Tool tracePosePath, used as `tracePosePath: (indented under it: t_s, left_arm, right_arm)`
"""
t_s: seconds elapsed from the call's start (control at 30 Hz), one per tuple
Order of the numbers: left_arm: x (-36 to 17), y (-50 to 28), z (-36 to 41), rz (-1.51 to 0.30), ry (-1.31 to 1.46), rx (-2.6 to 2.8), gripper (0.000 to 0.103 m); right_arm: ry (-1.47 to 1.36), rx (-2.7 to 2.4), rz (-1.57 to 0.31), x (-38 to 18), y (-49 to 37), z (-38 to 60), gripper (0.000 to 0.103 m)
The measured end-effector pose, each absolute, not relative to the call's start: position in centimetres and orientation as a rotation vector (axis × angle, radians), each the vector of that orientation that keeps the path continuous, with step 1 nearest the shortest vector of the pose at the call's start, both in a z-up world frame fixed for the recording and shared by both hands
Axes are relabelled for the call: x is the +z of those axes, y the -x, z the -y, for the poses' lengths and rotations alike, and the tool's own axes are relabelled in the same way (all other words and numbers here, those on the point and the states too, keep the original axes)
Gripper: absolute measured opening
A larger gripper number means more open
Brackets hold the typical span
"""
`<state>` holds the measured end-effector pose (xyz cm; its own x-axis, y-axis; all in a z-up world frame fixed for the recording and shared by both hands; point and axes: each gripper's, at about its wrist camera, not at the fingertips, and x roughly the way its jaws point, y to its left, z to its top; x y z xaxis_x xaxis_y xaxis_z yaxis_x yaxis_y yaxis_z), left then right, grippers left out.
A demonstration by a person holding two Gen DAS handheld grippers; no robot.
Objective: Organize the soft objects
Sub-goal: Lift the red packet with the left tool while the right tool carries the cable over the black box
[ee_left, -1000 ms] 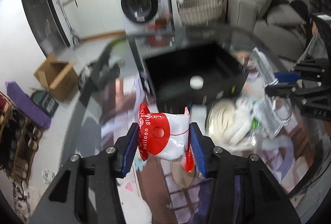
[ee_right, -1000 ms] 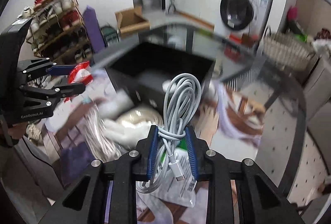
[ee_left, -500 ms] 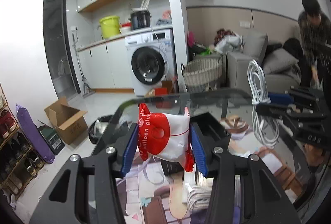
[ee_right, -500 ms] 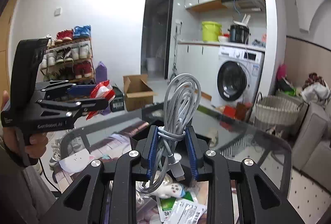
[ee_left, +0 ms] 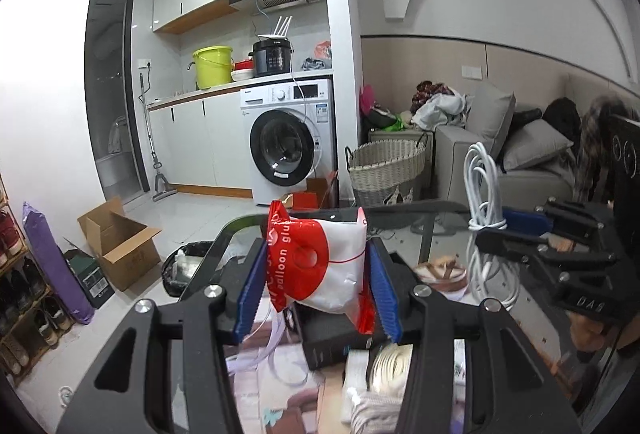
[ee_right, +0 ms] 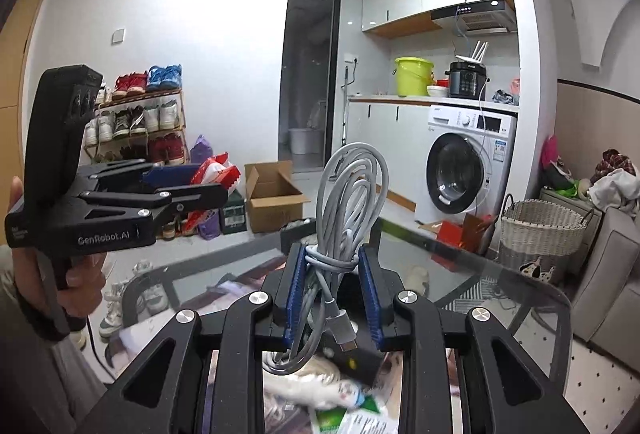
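Note:
My left gripper is shut on a red and white balloon-glue packet, held up in the air above the glass table. It also shows in the right wrist view at the left, with the packet. My right gripper is shut on a coiled white charging cable, also lifted high. It shows in the left wrist view at the right with the cable. A black box sits on the table below, mostly hidden by the fingers.
Soft items lie on the table below: a white rope bundle and a green and white packet. Beyond the table stand a washing machine, a wicker basket, a cardboard box, a sofa and a shoe rack.
Both grippers have risen and tilted up from over the black box to level, so the views now look across the room. Each keeps its hold on its item.

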<state>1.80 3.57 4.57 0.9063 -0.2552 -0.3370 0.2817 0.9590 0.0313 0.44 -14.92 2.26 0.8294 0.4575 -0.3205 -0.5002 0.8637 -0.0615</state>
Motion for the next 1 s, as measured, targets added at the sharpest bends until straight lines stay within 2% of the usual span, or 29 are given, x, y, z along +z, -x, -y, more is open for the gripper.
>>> tracePosePath:
  t_s: [0.2,0.4,0.7,1.0]
  left_arm:
    - [5.4,-5.2,-3.3,-0.285,-0.051,-0.299,0.048]
    - [4.2,-9.2,-3.0,-0.345,-0.012,-0.268,0.048]
    - [-1.5,-16.3,-2.0,-0.638,-0.005,-0.258,0.048]
    - [-5.4,-17.7,1.1,-0.839,-0.052,-0.337,0.048]
  right_arm:
    - [0.133,0.482,-0.276,4.0,-4.0,13.7,0.027]
    - [0.154,0.437,-0.337,3.4,-9.3,12.1,0.027]
    - [0.234,0.368,-0.627,-2.6,-17.6,10.6,0.027]
    - [0.350,0.391,-0.822,-8.6,-20.4,10.1,0.027]
